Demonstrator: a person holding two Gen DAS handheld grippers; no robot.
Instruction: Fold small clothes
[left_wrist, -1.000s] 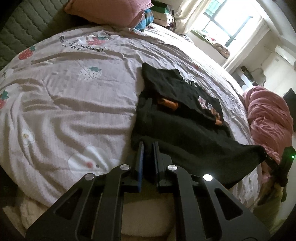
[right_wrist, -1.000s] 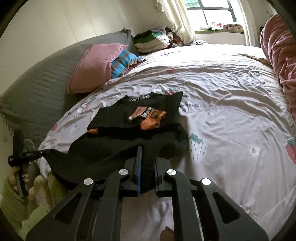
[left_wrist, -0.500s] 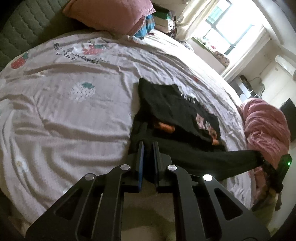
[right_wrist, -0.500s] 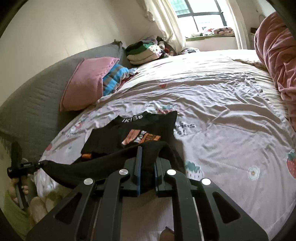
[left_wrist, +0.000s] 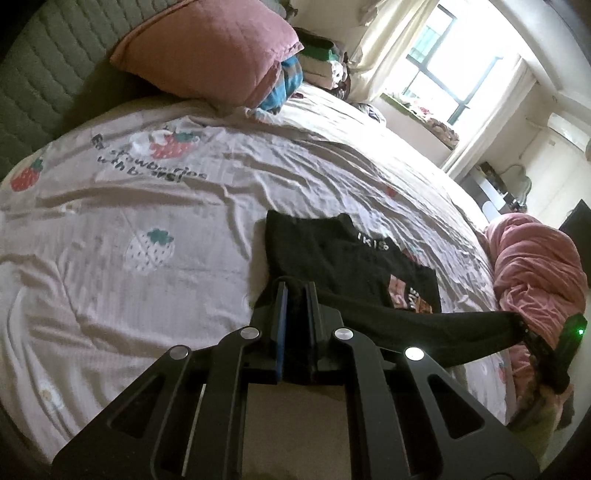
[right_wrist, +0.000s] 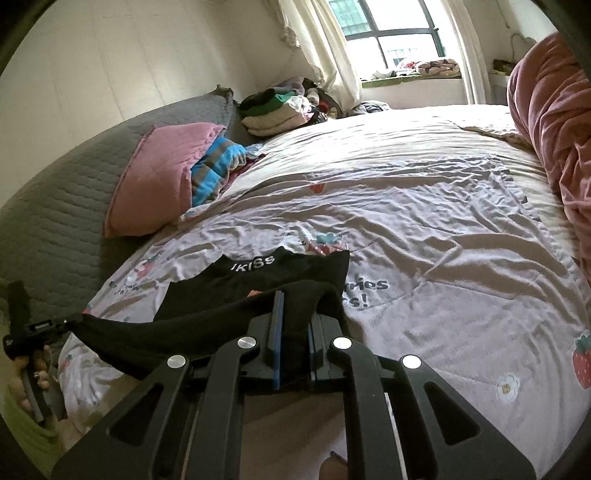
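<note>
A small black shirt with white letters at the collar and an orange print lies on the strawberry bedspread. My left gripper is shut on one bottom corner of it. My right gripper is shut on the other bottom corner. The hem is stretched taut between them and lifted above the bed, over the shirt's lower half. The collar end stays flat on the bed. The right gripper also shows in the left wrist view, the left gripper in the right wrist view.
A pink pillow and a striped blue cloth lie by the grey headboard. A stack of folded clothes sits near the window. A bunched pink blanket lies along the far side.
Both grippers have lifted the shirt's bottom hem off the bed and carried it forward toward the collar. The hem is pulled straighter and now covers most of the orange print.
</note>
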